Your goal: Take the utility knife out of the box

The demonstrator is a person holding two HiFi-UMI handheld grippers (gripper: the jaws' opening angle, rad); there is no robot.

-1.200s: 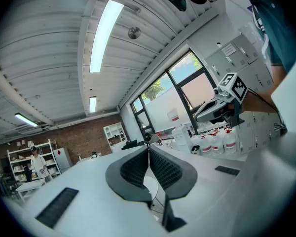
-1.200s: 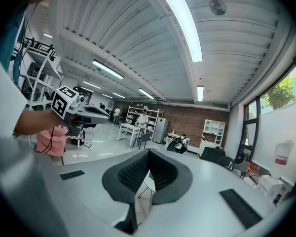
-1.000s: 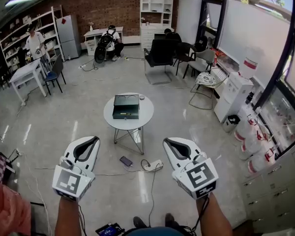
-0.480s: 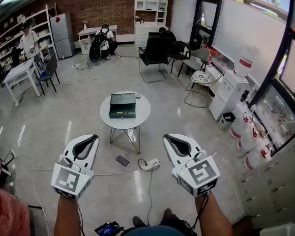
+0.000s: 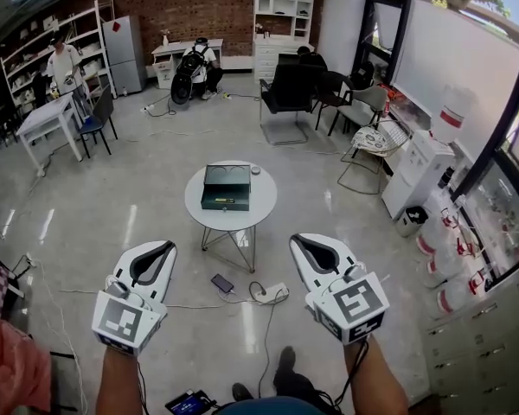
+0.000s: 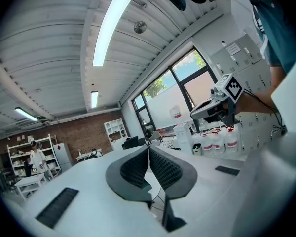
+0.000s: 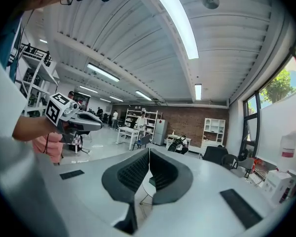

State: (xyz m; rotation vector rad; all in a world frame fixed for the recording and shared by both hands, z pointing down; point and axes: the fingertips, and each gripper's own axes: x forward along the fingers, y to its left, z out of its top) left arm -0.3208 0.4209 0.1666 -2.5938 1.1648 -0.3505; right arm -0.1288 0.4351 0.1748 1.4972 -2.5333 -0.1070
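A dark green box (image 5: 226, 188) lies with its lid up on a small round white table (image 5: 258, 207) in the middle of the room, some way ahead of me. A thin yellowish thing shows inside it; I cannot tell whether it is the utility knife. My left gripper (image 5: 169, 245) is held low at the left, its jaws closed together with nothing between them. My right gripper (image 5: 296, 240) is at the right, jaws likewise touching and empty. Both point toward the table. In the left gripper view the left gripper (image 6: 149, 148) is shut; in the right gripper view the right gripper (image 7: 149, 152) is shut.
A phone (image 5: 222, 283) and a power strip (image 5: 271, 292) with cables lie on the floor between me and the table. Black chairs (image 5: 287, 93) stand beyond it, white jugs (image 5: 454, 258) and cabinets line the right wall, and people are at the far shelves (image 5: 63, 67).
The whole view has shifted as I walk; the table and box sit slightly nearer and more to the right. Both grippers stay shut and level.
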